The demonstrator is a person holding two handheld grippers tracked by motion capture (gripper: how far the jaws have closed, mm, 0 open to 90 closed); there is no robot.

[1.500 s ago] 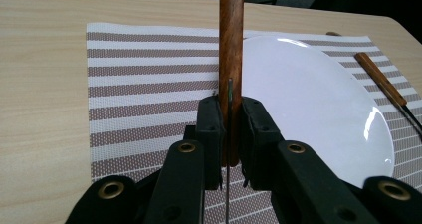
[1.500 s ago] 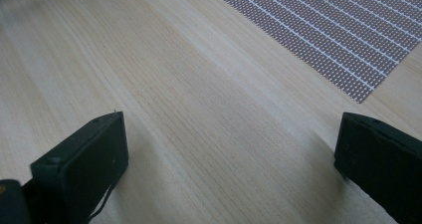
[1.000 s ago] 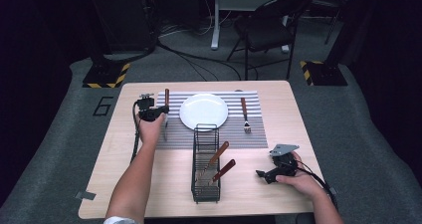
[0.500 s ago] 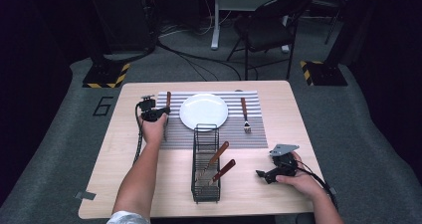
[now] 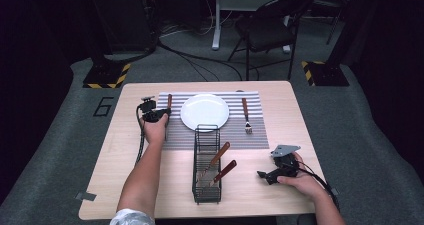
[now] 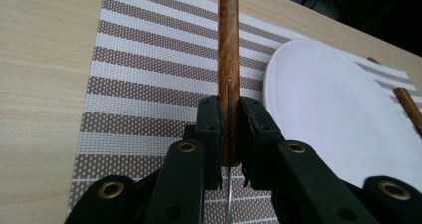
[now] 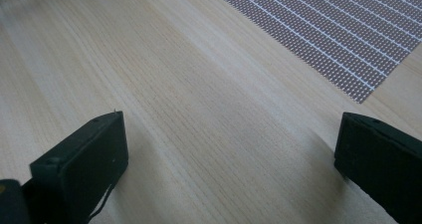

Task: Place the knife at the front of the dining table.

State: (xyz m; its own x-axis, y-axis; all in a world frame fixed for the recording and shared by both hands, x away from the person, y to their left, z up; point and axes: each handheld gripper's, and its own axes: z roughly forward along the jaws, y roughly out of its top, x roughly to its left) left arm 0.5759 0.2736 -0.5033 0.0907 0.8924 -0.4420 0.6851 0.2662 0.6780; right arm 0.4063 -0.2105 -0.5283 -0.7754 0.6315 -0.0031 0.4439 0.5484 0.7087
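- Left tongs (image 6: 229, 134) clamped on the wooden-handled knife (image 6: 229, 59), held over the striped placemat (image 6: 144, 84) just left of the white plate (image 6: 328, 114)
- Knife: light, stiff; smooth handle may slip, so grip mid-handle, clear of the thin blade
- Right tongs (image 7: 231, 159) wide open, empty, resting low over the table (image 7: 164, 94)
- Wire caddy (image 5: 207, 165) and fork (image 5: 246, 116) stand well apart; nothing blocks

One plate (image 5: 204, 111) — four utensils (image 5: 245, 115)
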